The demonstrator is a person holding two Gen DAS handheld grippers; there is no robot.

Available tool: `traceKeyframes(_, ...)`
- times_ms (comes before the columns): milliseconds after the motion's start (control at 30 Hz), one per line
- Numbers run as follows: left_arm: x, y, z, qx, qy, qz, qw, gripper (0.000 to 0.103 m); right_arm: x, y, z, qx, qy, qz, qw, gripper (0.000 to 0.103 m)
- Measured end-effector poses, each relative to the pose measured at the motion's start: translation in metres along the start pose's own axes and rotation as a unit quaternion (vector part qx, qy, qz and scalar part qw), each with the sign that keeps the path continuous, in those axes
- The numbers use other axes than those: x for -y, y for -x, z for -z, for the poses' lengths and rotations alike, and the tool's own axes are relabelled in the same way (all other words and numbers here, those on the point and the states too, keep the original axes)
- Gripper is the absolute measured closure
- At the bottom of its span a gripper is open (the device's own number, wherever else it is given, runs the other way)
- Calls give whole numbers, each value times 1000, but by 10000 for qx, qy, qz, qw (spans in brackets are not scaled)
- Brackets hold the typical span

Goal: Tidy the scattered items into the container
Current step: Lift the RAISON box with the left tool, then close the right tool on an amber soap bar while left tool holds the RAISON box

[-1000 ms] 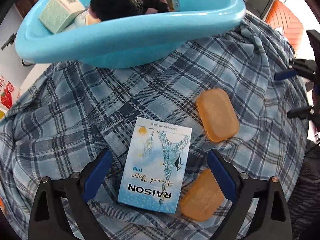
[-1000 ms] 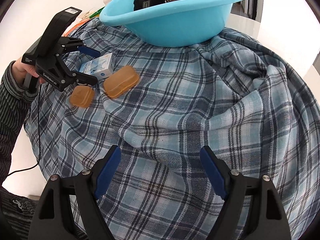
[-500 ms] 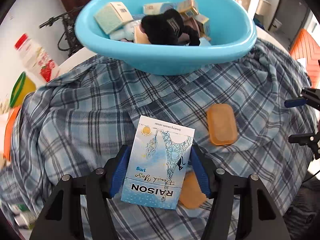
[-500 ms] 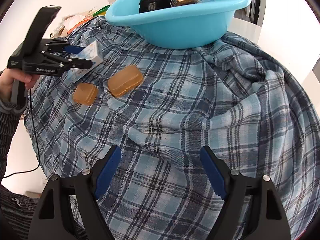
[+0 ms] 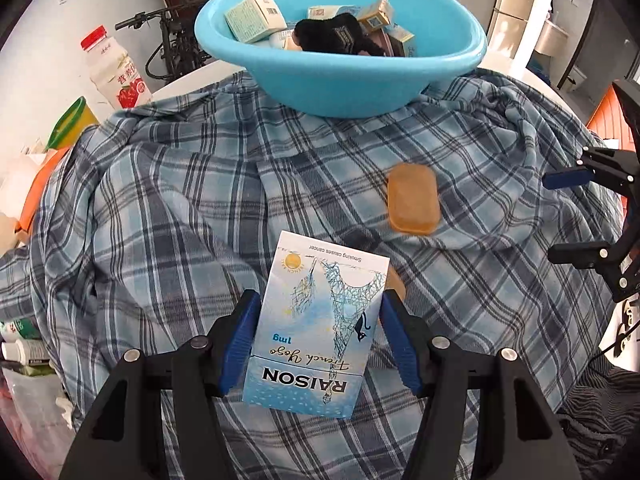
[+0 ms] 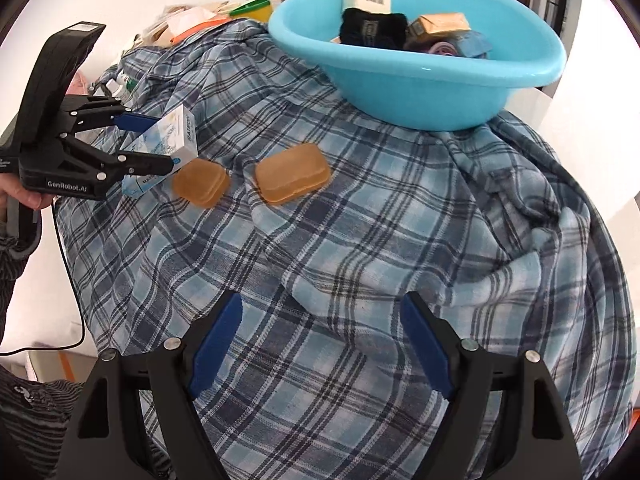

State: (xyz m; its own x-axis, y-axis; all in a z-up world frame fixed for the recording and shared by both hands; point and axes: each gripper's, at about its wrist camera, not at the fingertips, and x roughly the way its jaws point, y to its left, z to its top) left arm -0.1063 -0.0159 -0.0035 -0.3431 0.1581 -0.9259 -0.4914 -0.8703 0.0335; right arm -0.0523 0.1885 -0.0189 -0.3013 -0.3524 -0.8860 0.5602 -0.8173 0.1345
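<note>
My left gripper [image 5: 318, 308] is shut on a light-blue Raison cigarette box [image 5: 320, 328] and holds it above the plaid cloth; it also shows in the right wrist view [image 6: 160, 148]. The blue basin [image 5: 340, 92] stands at the far side, holding several small boxes and a black item [image 5: 332, 34]. A large amber soap bar [image 5: 412, 204] lies on the cloth to the right of the box; a smaller amber bar [image 6: 200, 182] lies just below the held box. My right gripper [image 6: 320, 320] is open and empty over the near cloth.
A blue plaid cloth [image 6: 380, 240] covers the table in folds. A drink bottle with a red cap [image 5: 114, 70], a yellow and green container [image 5: 70, 124] and other clutter stand at the far left. The basin [image 6: 420, 76] sits at the back in the right wrist view.
My left gripper closed on the Raison box and lifted it off the cloth, rising and pulling back. The right gripper stayed open and shifted a little towards the basin.
</note>
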Motion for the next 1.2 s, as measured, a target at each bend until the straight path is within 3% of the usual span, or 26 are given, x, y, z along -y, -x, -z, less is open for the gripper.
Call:
traceKeyframes(100, 0, -2, 4, -128, 194, 314, 9992, 39, -3, 0, 1, 24, 49, -59, 10000, 23)
traceKeyframes(467, 15, -8, 6, -175, -149, 99, 9997, 39, 1, 2, 10, -170, 31, 35, 9998, 23)
traceKeyframes(667, 15, -9, 11, -236, -203, 39, 9995, 39, -7, -12, -18, -158, 357, 68, 9992, 23)
traceKeyframes(933, 10, -11, 11, -278, -147, -51, 9995, 39, -38, -59, -68, -207, 1325, 344, 9904, 23)
traceKeyframes(1200, 9, -12, 13, -302, -214, -38, 9993, 39, -30, -80, -84, -291, 1208, 238, 9920, 23)
